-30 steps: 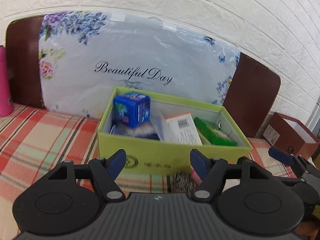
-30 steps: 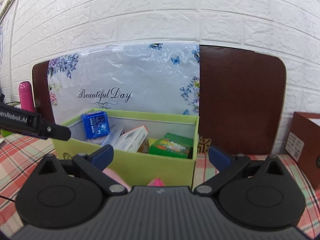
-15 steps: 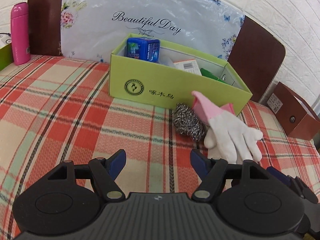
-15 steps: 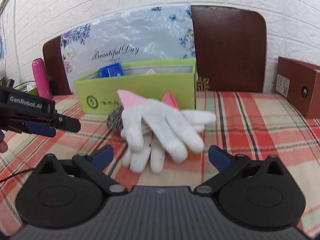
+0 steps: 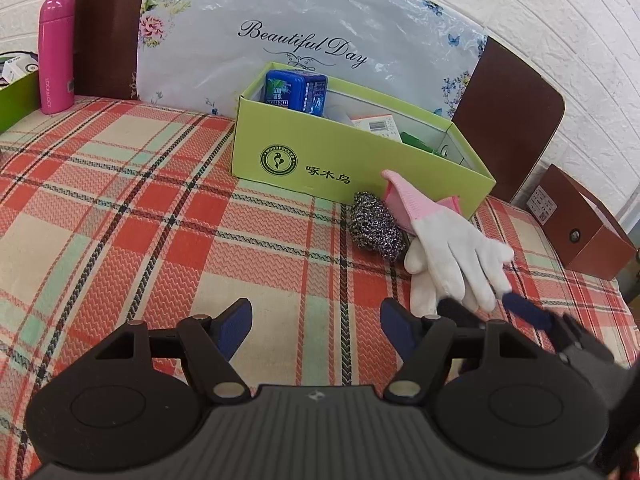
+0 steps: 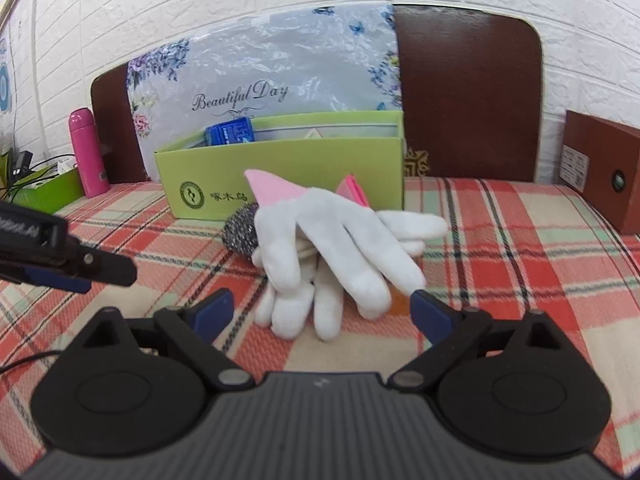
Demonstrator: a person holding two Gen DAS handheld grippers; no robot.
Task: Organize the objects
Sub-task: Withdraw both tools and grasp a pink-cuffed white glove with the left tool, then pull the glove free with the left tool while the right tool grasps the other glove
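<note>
White gloves with pink cuffs (image 5: 448, 248) lie on the plaid tablecloth in front of a green open box (image 5: 352, 164); they also show in the right wrist view (image 6: 336, 248). A steel wool scrubber (image 5: 372, 228) lies against their left side, also seen in the right wrist view (image 6: 240, 232). The green box (image 6: 280, 172) holds a blue packet (image 5: 296, 90) and other packages. My left gripper (image 5: 316, 322) is open and empty over bare cloth, left of the gloves. My right gripper (image 6: 322, 312) is open and empty, its fingers just short of the glove fingertips.
A pink bottle (image 5: 56, 54) and a green tray (image 5: 16, 96) stand at the far left. A brown box (image 5: 580, 228) sits at the right edge. A floral "Beautiful Day" bag (image 5: 304, 24) leans on a brown chair back (image 6: 468, 92) behind the box.
Both grippers have pulled back from the green box and dropped lower toward the table. The gloves and scrubber have come into view. The right gripper has moved close to the gloves.
</note>
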